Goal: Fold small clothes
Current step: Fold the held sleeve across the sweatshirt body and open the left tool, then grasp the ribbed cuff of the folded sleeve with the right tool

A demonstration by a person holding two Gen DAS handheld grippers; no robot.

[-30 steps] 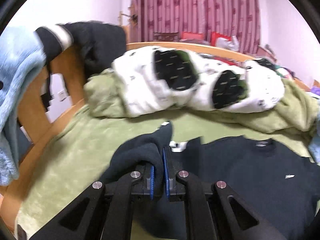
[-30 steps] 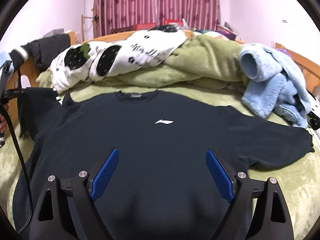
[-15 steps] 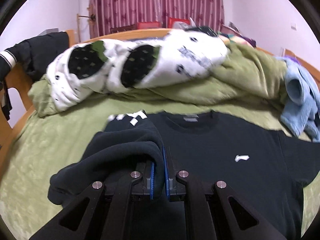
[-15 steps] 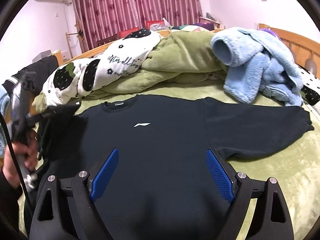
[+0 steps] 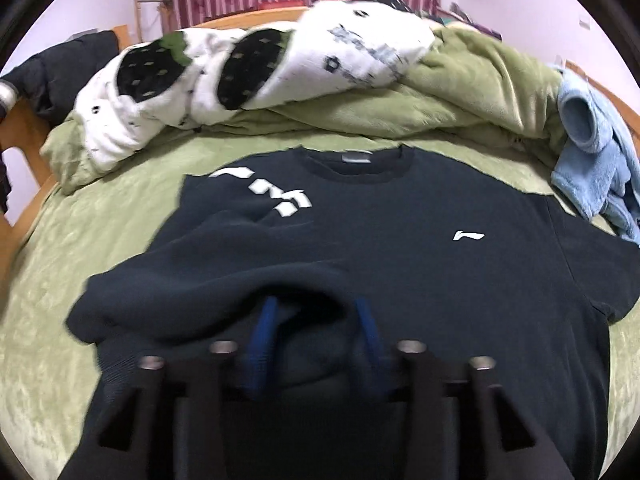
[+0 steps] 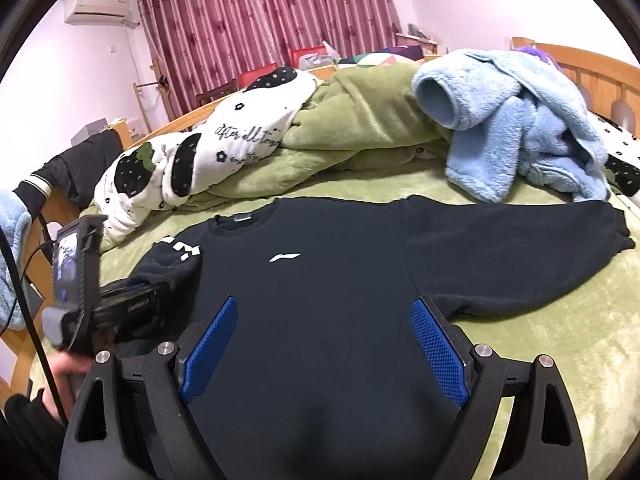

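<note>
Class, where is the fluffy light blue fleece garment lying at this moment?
In the right wrist view the fluffy light blue fleece garment lies heaped at the upper right, on the green blanket, just behind the outstretched sleeve of the dark navy sweatshirt.

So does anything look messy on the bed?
Yes. The dark sweatshirt lies lopsided: one sleeve is folded over its front, the other sleeve still stretches out flat. A blue fleece sits crumpled behind.

Left tool [image 5: 318,322] angled downward, jaws just been opening, dark cloth draped loosely between its blue pads, right tool [image 6: 324,346] tilted down, jaws spread wide with nothing gripped, a hand [image 6: 66,372] holding the left tool's handle
</note>
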